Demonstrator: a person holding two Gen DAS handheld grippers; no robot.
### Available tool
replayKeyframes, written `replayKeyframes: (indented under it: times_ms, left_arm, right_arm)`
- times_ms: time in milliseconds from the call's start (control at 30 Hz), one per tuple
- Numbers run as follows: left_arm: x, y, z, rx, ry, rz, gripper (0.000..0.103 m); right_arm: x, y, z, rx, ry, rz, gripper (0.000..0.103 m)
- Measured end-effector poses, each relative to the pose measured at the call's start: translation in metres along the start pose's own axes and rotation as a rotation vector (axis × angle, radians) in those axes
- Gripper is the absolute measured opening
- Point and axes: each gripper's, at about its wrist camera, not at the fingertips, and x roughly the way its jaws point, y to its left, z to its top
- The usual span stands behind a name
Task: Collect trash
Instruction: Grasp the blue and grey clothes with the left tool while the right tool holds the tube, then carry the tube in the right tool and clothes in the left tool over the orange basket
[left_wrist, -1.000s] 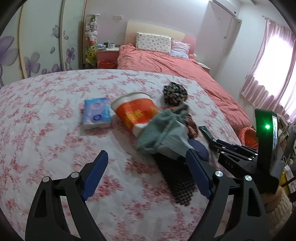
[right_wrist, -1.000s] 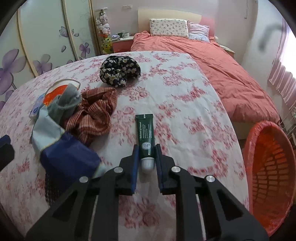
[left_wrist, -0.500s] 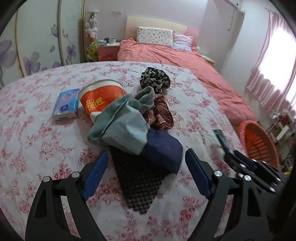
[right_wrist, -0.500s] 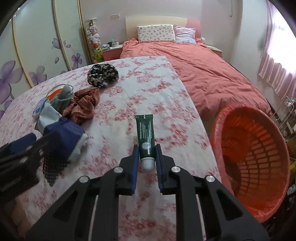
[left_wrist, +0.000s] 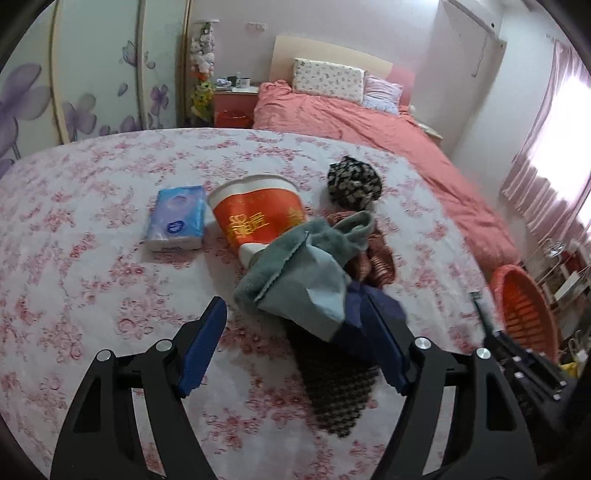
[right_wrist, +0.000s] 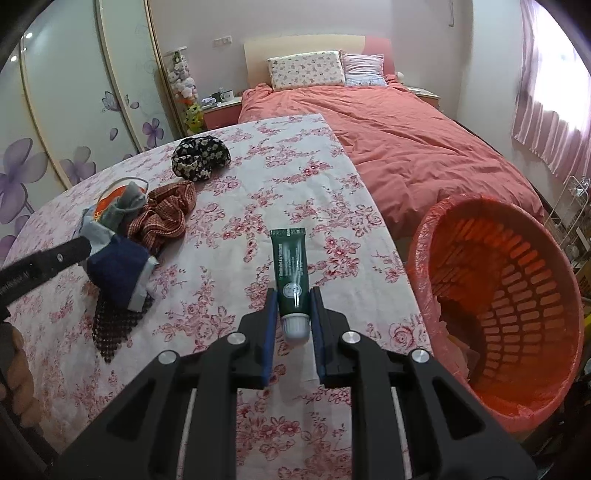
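Floral cloth is covering the table (left_wrist: 92, 288) ahead of the left gripper (left_wrist: 295, 343), with a coral bed lying beyond it. That gripper's jaws are standing wide apart and holding nothing. Between and just past its fingers a pile of clothes (left_wrist: 306, 280) is lying, grey and navy pieces over a dark mesh mat. Further ahead a red paper cup (left_wrist: 258, 218) is lying on its side, touching the pile, and a tissue pack (left_wrist: 177, 218) is sitting just to the cup's left. A black patterned cloth (left_wrist: 352, 181) is resting beyond the pile. Far to the right, the orange basket (left_wrist: 524, 310) is showing off the table's edge.

From the right wrist, the right gripper (right_wrist: 293, 314) is clamping a green tube (right_wrist: 291, 269) near its white cap, the tube pointing straight ahead above the cloth. The basket (right_wrist: 517, 295) is sitting close on the gripper's right, below table level, lined with a red bag.

I judge the tube is on its way to the basket: the grip should stay firm until the tube is well over the opening, then release so it drops inside rather than onto the rim.

Compared with half a second ago, the basket is filling more of the right view and sitting nearer, while the left view is showing the cup and tissue pack more centrally.
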Motion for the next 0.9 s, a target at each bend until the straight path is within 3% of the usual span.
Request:
replayKeyframes:
  times_ms: [167, 267, 333, 467, 900]
  left_arm:
    - [0.015, -0.012, 0.000, -0.010, 0.053, -0.019, 0.074]
    - [0.026, -0.012, -0.003, -0.050, 0.086, -0.056, 0.062]
    - [0.027, -0.012, -0.003, -0.075, 0.082, -0.091, 0.044]
    - [0.020, -0.018, -0.002, -0.053, 0.061, -0.134, 0.023]
    - [-0.016, -0.025, 0.007, -0.004, -0.018, -0.166, 0.019]
  right_arm:
    - [0.001, 0.001, -0.001, 0.006, 0.003, 0.005, 0.018]
    - [0.001, 0.001, -0.001, 0.005, 0.004, 0.003, 0.018]
    - [0.001, 0.001, -0.002, 0.005, 0.006, 0.001, 0.018]
    - [0.000, -0.001, -0.004, 0.008, 0.007, 0.000, 0.018]
    - [-0.031, -0.008, 0.001, 0.037, -0.057, 0.002, 0.018]
